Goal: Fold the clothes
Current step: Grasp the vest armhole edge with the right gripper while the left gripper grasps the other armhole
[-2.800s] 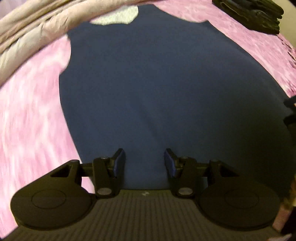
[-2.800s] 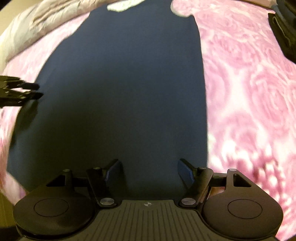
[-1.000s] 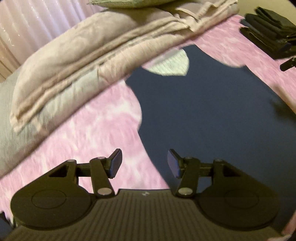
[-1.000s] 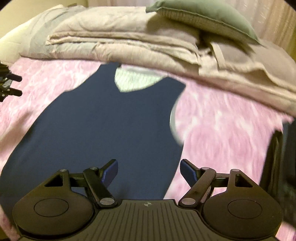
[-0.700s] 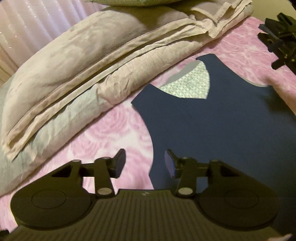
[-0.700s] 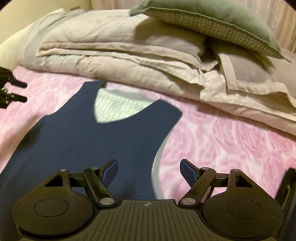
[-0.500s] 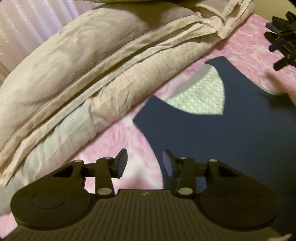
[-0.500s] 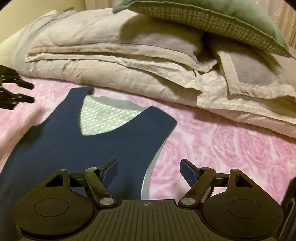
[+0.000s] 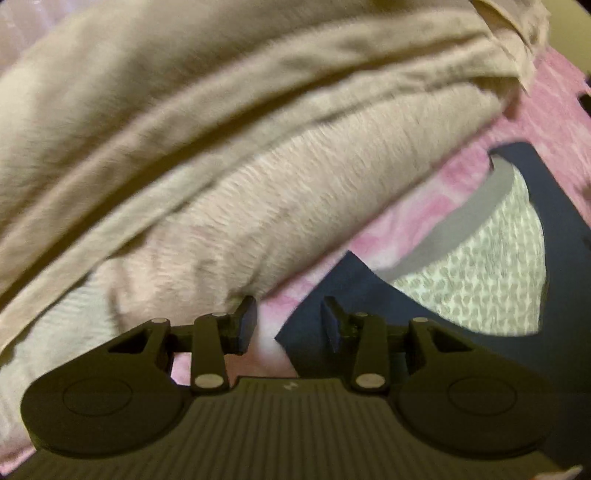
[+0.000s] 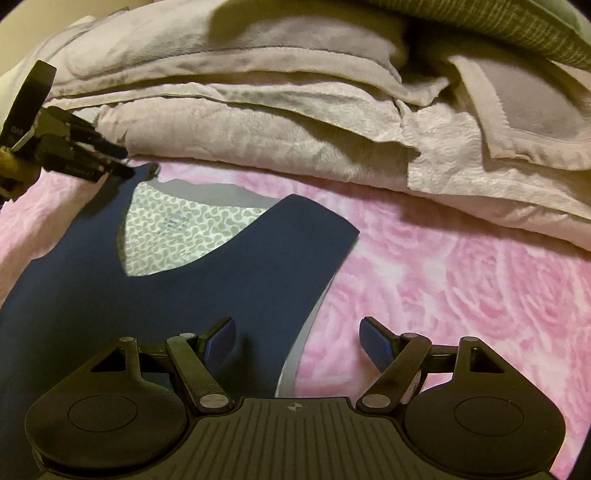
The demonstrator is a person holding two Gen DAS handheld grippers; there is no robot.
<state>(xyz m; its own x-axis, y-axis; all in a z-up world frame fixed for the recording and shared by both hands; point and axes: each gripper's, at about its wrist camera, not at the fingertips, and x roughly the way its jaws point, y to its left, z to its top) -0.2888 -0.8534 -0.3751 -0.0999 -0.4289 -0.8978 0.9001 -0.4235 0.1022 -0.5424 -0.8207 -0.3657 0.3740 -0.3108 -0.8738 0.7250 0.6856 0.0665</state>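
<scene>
The vest (image 10: 207, 288) lies flat on the bedspread (image 10: 461, 295), neckline toward the folded bedding (image 10: 295, 122) stacked behind it. A pillow (image 10: 498, 26) rests on top of that stack at the right. The left gripper (image 9: 288, 325) sits at the vest's left shoulder strap, just before the bedding. The right gripper (image 10: 297, 339) straddles the vest's right armhole edge, one finger over the vest, the other over the bedspread.

One navy vest (image 10: 207, 280), two claws (image 9: 288, 323) (image 10: 295, 341), one green pillow (image 10: 517, 33), one pink bedspread (image 10: 461, 288).
</scene>
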